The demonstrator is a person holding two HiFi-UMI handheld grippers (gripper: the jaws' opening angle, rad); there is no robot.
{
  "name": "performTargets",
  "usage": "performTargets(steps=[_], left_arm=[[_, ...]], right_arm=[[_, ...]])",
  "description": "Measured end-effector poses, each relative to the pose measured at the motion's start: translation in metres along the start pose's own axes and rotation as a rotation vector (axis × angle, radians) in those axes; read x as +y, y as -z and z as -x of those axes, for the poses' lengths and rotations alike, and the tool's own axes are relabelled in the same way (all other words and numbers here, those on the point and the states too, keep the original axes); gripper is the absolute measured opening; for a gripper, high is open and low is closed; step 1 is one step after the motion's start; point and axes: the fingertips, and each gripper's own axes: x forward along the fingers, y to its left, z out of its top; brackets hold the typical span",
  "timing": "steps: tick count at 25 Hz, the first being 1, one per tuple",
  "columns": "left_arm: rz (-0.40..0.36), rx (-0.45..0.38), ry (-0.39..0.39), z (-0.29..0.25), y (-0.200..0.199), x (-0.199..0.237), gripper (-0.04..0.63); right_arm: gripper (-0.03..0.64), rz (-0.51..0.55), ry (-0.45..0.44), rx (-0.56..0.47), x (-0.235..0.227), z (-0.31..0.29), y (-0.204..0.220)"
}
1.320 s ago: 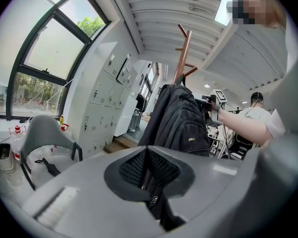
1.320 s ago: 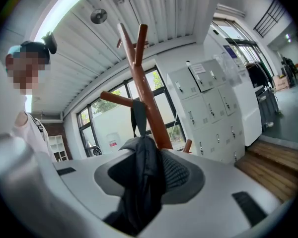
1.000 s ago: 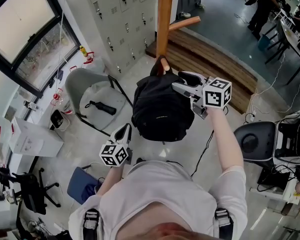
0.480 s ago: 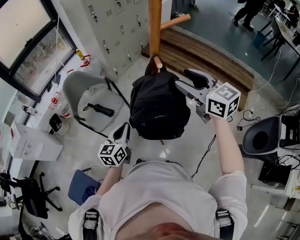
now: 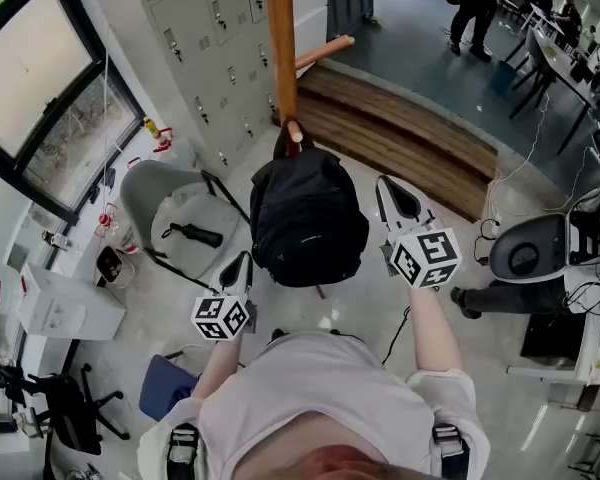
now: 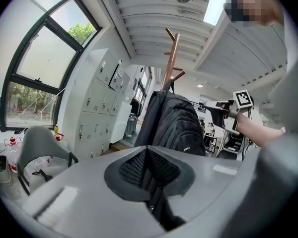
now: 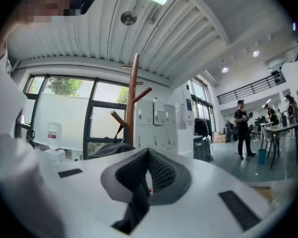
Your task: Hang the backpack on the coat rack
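The backpack [image 5: 308, 218], judged soft and saggy, is best taken by its top loop. The left gripper [image 5: 244, 258] is closed and the right gripper [image 5: 384, 182] has just been closed, both empty.

I can read no words or numbers anywhere. The small pale logo on the backpack [image 6: 176, 125] is too tiny to make out, and the red label on the white box [image 7: 52, 131] by the window is a blur. The cubes on my left claw [image 5: 242, 265] and right claw [image 5: 393, 194] carry only black-and-white square patterns.
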Motion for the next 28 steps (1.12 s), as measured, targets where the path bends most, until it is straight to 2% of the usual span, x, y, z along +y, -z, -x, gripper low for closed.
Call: performTargets(steps=[11,15,18,21,28], left_arm=[[-0.159,-0.133,-0.001,-0.001,-0.056,-0.025,0.011],[-0.187,-0.161,0.006,-0.006,-0.069,-0.027,0.011],[-0.229,-0.182,0.002,-0.008,-0.078,-0.032,0.011],[-0.270,-0.189,-0.001,-0.011,-0.082,-0.038,0.011],[-0.266,-0.201,0.008,-0.014,-0.088,-0.044,0.011]], right_arm=[[0.009,-0.106,0.232,0.028,-0.010,0.058,0.061],[0.009,-0.077,0.295,0.056,-0.014,0.076,0.071],[0.009,-0.052,0.320,0.083,-0.019,0.089,0.077],[0.008,-0.069,0.342,0.094,-0.028,0.101,0.080],[0.008,-0.081,0.343,0.097,-0.026,0.102,0.082]])
